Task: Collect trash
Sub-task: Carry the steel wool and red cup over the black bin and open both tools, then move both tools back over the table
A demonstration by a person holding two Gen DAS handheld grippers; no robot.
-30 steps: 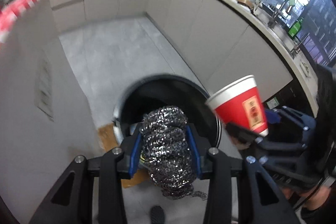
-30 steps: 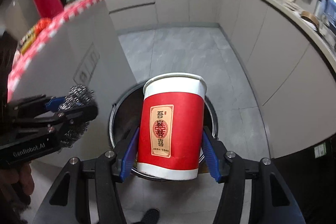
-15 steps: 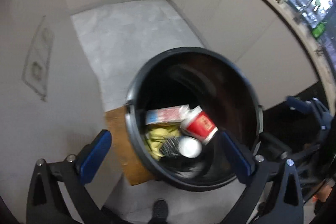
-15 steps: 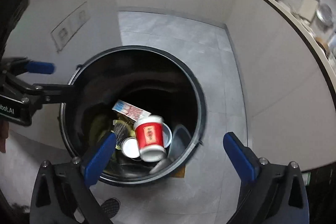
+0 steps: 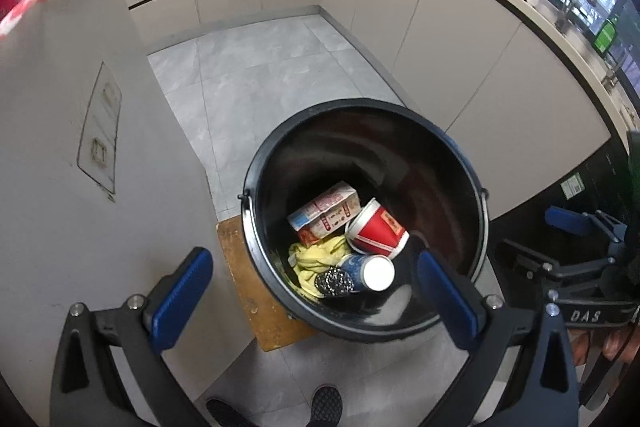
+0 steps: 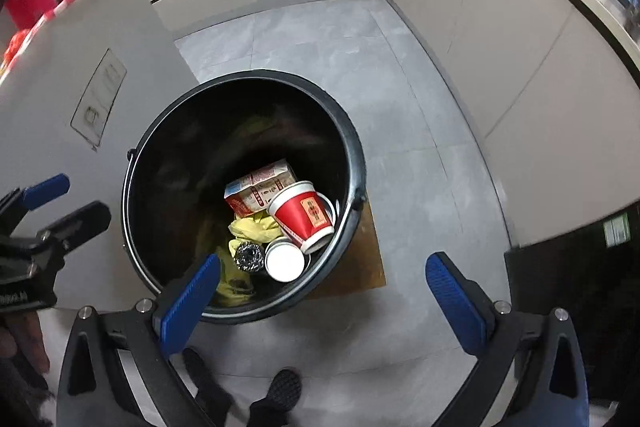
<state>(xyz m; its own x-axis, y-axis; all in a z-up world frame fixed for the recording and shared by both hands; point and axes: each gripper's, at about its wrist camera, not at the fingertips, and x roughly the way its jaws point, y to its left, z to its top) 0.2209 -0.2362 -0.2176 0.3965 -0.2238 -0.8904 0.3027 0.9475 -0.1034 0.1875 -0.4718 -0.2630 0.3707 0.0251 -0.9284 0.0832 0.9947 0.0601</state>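
Both tools, clamped on trash a second ago, are now hanging apart and empty over the bin.
Left tool (image 5: pixel 312 291) is gaping above the black bin (image 5: pixel 476 227); inside are lying a carton (image 5: pixel 324 213), steel scourer (image 5: pixel 334 281) and red cup (image 5: pixel 378 233); right tool (image 6: pixel 320 291) is gaping likewise.

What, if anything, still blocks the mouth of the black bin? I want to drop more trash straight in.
Nothing visible does. The black bin has no lid on it and its mouth is bare. The red paper cup, carton and steel scourer lie deep at the bottom. Both tongs, left and right, are open and hold nothing.
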